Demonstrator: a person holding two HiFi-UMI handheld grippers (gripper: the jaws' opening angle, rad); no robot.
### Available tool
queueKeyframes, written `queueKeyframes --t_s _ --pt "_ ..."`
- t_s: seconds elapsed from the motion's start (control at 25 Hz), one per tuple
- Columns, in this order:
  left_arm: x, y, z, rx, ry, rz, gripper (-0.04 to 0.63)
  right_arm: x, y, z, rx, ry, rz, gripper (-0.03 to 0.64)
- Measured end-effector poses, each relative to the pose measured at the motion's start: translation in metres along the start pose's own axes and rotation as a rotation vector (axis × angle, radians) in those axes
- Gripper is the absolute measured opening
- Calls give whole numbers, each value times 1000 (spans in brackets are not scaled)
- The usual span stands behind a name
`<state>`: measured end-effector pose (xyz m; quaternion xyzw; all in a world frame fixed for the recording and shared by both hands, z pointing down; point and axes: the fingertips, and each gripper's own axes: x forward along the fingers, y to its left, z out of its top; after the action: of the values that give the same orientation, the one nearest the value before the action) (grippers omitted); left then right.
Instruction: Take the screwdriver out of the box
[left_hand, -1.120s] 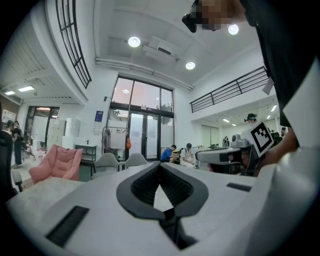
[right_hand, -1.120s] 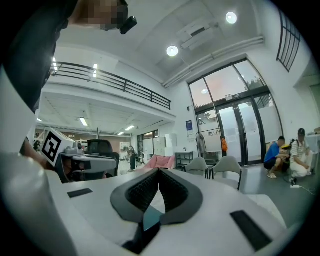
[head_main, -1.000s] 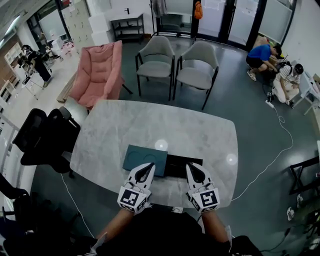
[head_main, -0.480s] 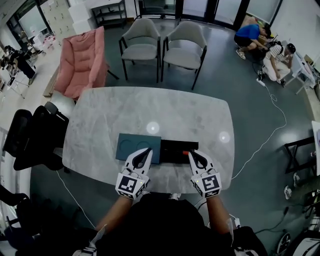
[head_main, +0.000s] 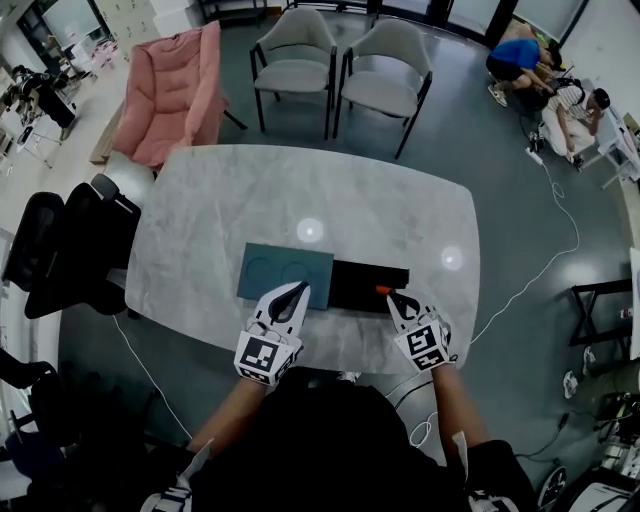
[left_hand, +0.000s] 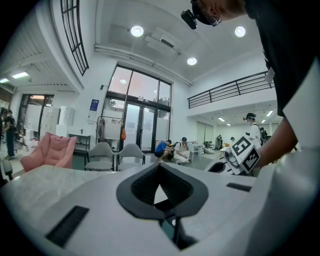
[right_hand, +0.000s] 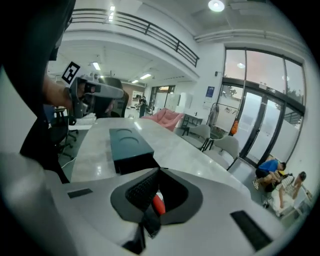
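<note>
One dark box (head_main: 365, 284) on oval marble table (head_main: 380, 215); pink armchair (head_main: 172, 95) beyond.

Table (head_main: 300, 190) mid-frame in the head view. On its near half sits the box (head_main: 365, 283); the lid (head_main: 280, 272) lies just left of it, edge against edge. Screwdriver (head_main: 381, 290) in the box, toward its near right. Left gripper (head_main: 298, 290) over the lid's near right corner; right gripper (head_main: 393, 295) at the box's near edge, just beside the screwdriver. Behind the table, two chairs (head_main: 295, 60) side by side; an armchair (head_main: 170, 95) to their left. Office chair (head_main: 70, 255) off the table's left end. People (head_main: 540, 65) far back right, a cable (head_main: 545, 270) across the floor to the right.
</note>
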<state>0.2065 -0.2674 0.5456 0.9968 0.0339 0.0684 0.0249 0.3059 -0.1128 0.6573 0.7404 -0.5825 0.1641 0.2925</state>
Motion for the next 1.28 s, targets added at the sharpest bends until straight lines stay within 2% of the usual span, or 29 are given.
queueKeyframes --t_s 0.16,0.32,0.48,0.8,0.92,1.12,1.28 --pt "-3 7 -2 -1 8 14 6 18 0 -26 -30 128 79 29" --pt "-8 14 -1 -13 6 42 6 31 7 -46 -74 242 153 149" --pt "-15 20 -7 -28 11 58 6 50 12 -61 -143 324 197 205" --pt "-28 35 -18 -37 20 88 6 86 26 -85 -318 501 324 193" --pt "-33 46 -18 -37 14 114 6 92 29 -90 -343 539 351 181" --pt "-40 66 -10 -28 8 157 6 100 24 -96 -353 585 337 150" --pt "-44 72 -13 -36 8 175 6 104 25 -103 -377 623 359 114"
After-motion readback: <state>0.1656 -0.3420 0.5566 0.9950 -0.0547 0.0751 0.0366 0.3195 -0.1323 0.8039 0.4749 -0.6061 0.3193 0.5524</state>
